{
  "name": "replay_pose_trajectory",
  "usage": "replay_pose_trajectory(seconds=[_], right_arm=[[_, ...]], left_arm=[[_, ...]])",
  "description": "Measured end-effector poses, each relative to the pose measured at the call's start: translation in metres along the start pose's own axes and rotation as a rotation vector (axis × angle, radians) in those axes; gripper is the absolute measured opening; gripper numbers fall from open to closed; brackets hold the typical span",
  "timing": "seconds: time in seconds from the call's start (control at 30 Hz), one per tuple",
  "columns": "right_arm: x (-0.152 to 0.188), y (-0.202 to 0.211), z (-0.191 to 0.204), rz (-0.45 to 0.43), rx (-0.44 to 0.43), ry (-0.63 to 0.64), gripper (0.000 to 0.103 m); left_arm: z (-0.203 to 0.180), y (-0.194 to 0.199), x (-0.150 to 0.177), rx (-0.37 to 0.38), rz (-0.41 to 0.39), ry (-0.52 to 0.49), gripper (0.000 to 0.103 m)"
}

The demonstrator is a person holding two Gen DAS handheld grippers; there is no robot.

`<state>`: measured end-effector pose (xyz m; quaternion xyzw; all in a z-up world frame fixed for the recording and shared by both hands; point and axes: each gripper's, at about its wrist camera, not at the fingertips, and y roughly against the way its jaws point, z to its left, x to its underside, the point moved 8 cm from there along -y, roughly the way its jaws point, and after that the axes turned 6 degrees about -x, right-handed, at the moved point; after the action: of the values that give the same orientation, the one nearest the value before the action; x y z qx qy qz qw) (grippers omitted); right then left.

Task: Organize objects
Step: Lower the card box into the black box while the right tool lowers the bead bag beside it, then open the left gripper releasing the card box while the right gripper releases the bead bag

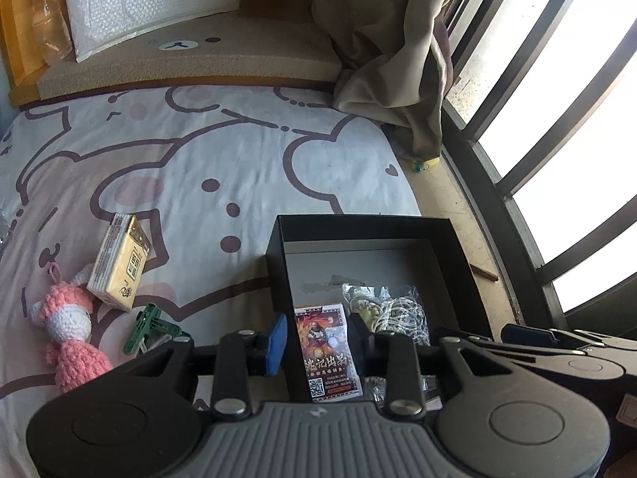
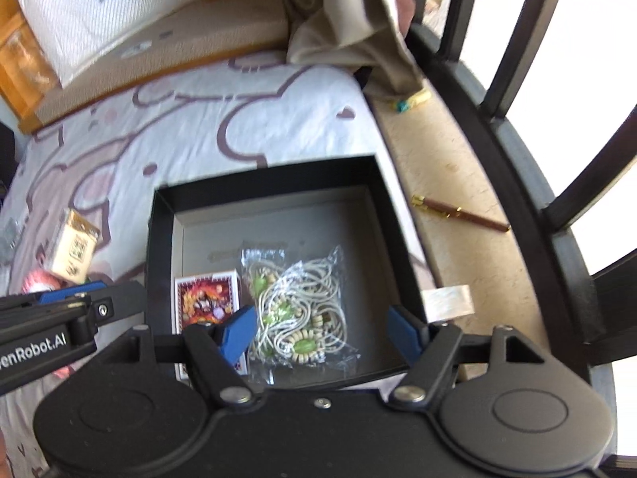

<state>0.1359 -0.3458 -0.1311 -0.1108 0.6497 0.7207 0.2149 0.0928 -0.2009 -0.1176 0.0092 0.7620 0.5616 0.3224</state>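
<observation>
An open black box (image 1: 358,225) (image 2: 262,177) stands on the bed sheet. Inside it lie a card pack (image 1: 322,342) (image 2: 207,298) and a clear bag of bead cord (image 1: 394,310) (image 2: 294,302). My right gripper (image 2: 322,334) hangs open above the bag, its pads clear of it. My left gripper (image 1: 318,338) hovers over the box's left wall, narrowly open, with nothing pinched. On the sheet to the left of the box lie a beige tissue pack (image 1: 119,263) (image 2: 75,251), a pink crochet doll (image 1: 67,334) and a green plastic clip (image 1: 151,326).
A brown pen (image 2: 462,213) lies on the stone ledge (image 2: 458,151) right of the bed, under black window bars (image 1: 537,119). A shiny flat piece (image 2: 448,302) sits by the box's right wall. A beige curtain (image 1: 390,59) and a bubble mailer (image 1: 151,4) are at the bed's far end.
</observation>
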Motion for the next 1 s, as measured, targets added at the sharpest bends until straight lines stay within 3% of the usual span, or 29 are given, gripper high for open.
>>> replay_pose_trajectory(seconds=[0.57, 0.73, 1.0], right_arm=[[0.007, 0.061, -0.014, -0.141, -0.009, -0.036, 0.078], [0.011, 0.075, -0.019, -0.179, -0.008, -0.049, 0.084], [0.014, 0.09, -0.025, -0.222, 0.006, -0.063, 0.091]], left_arm=[[-0.007, 0.043, 0.005, -0.091, -0.064, -0.082, 0.036], [-0.003, 0.05, 0.009, -0.111, -0.08, -0.084, 0.059], [0.002, 0.057, 0.012, -0.147, -0.1, -0.083, 0.082]])
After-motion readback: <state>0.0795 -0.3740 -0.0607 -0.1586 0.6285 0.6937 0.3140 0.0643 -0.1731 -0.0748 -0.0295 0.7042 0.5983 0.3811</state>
